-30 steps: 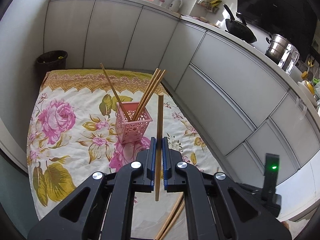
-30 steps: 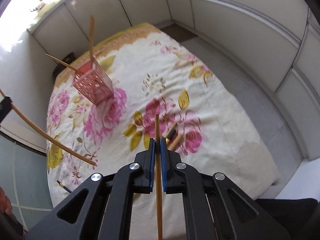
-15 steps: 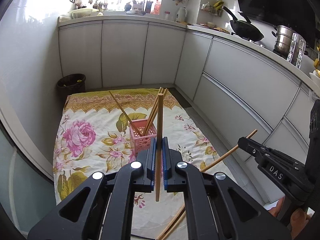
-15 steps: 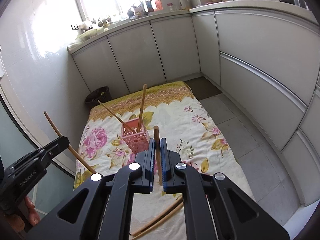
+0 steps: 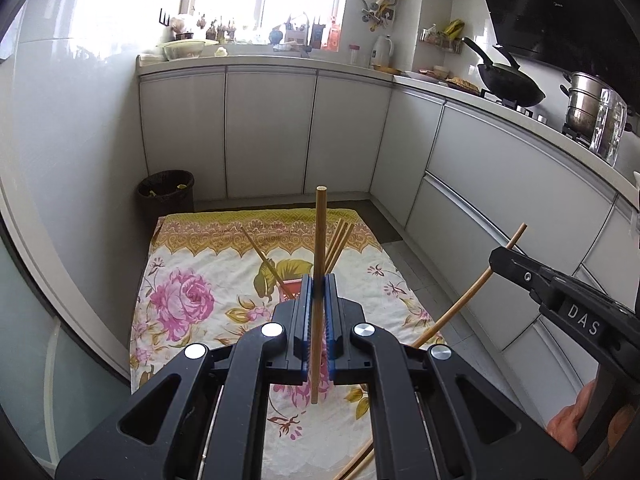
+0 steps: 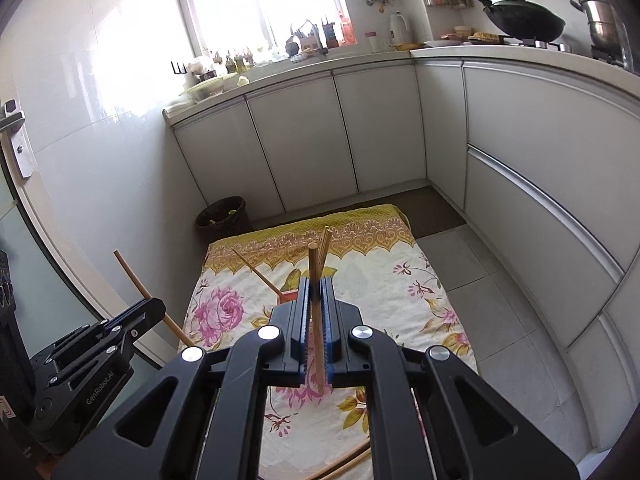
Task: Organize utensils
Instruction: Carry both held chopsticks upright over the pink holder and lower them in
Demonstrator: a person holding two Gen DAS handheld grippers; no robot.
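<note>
My left gripper (image 5: 318,278) is shut on a wooden chopstick (image 5: 321,232) that stands upright between its pads. My right gripper (image 6: 316,280) is shut on another chopstick (image 6: 313,264), also near upright. Each gripper shows in the other's view: the right gripper (image 5: 496,258) with its slanted chopstick (image 5: 472,292), the left gripper (image 6: 156,306) with its chopstick (image 6: 130,274). Both are high above the floral cloth (image 5: 192,300). The pink holder (image 6: 286,296) stands on the cloth, mostly hidden behind my fingers, with several chopsticks (image 5: 340,240) leaning out of it.
Two loose chopsticks (image 6: 344,464) lie on the cloth's near end. A dark waste bin (image 5: 166,192) stands past the cloth's far left corner. White cabinets (image 6: 540,220) line the back and right, and a glass door runs along the left. A hand (image 5: 568,424) shows at the lower right.
Both grippers have risen with their chopsticks and the views have tilted up. The pink holder now sits lower and smaller, mostly behind the fingers. The right gripper came into the left view.
</note>
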